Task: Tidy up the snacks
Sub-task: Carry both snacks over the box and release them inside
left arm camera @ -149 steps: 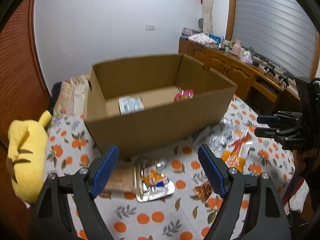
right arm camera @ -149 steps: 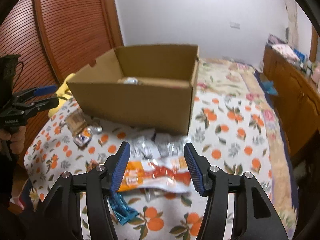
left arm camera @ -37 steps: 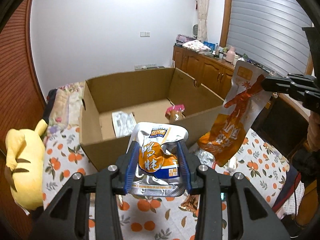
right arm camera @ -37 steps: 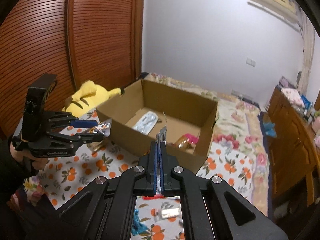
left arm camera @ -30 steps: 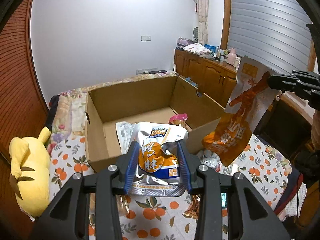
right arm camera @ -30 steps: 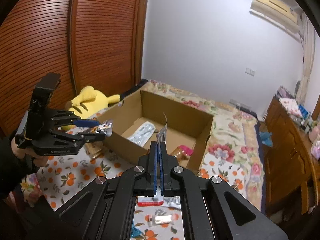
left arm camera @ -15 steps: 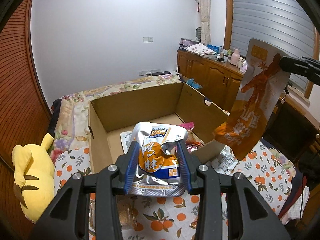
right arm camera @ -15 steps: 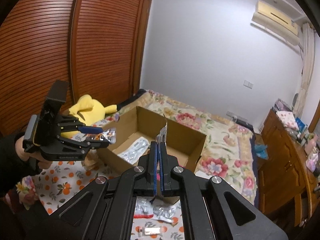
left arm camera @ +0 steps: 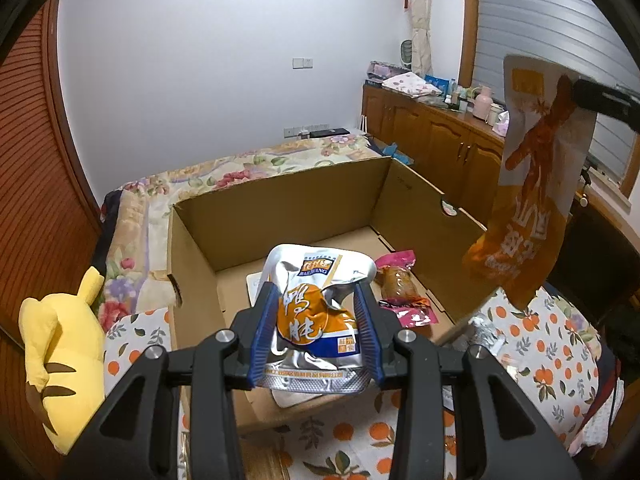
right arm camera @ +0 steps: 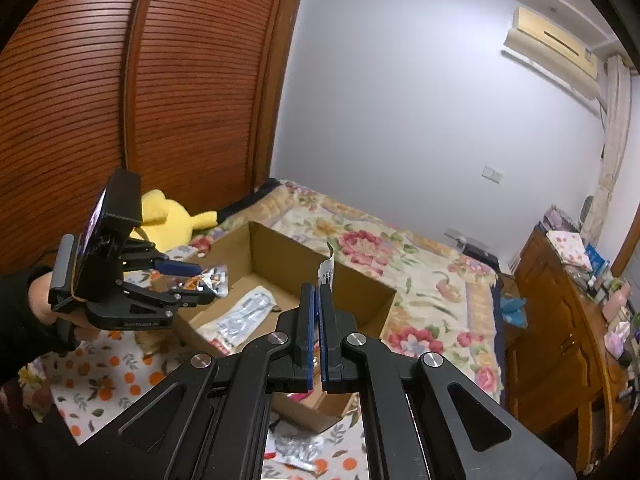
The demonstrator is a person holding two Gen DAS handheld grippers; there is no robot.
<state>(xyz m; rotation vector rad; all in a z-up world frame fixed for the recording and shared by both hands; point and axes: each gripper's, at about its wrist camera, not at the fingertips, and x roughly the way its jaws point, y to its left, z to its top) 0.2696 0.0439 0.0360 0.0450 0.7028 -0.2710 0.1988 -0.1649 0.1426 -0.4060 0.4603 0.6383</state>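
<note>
My left gripper (left arm camera: 316, 320) is shut on a silver and orange snack pouch (left arm camera: 316, 316) and holds it above the open cardboard box (left arm camera: 192, 256). My right gripper (right arm camera: 318, 316) is shut on the top edge of a long orange snack bag (left arm camera: 528, 184), which hangs over the box's right side in the left wrist view. In the right wrist view only the bag's edge (right arm camera: 326, 270) shows between the fingers. The box (right arm camera: 360, 280) holds a pink-wrapped snack (left arm camera: 400, 284) and a white packet (right arm camera: 244, 316). The left gripper (right arm camera: 188, 280) also shows there, over the box's left wall.
The box stands on a cloth with orange prints (left arm camera: 532, 344). A yellow plush toy (left arm camera: 60, 352) lies left of the box. Loose silver packets (right arm camera: 296, 448) lie on the cloth in front. A wooden cabinet (left arm camera: 440, 144) runs along the right wall.
Both grippers have risen and moved toward the box with their snacks. The left pouch now hangs over the box's inside; the orange bag has shifted up and right.
</note>
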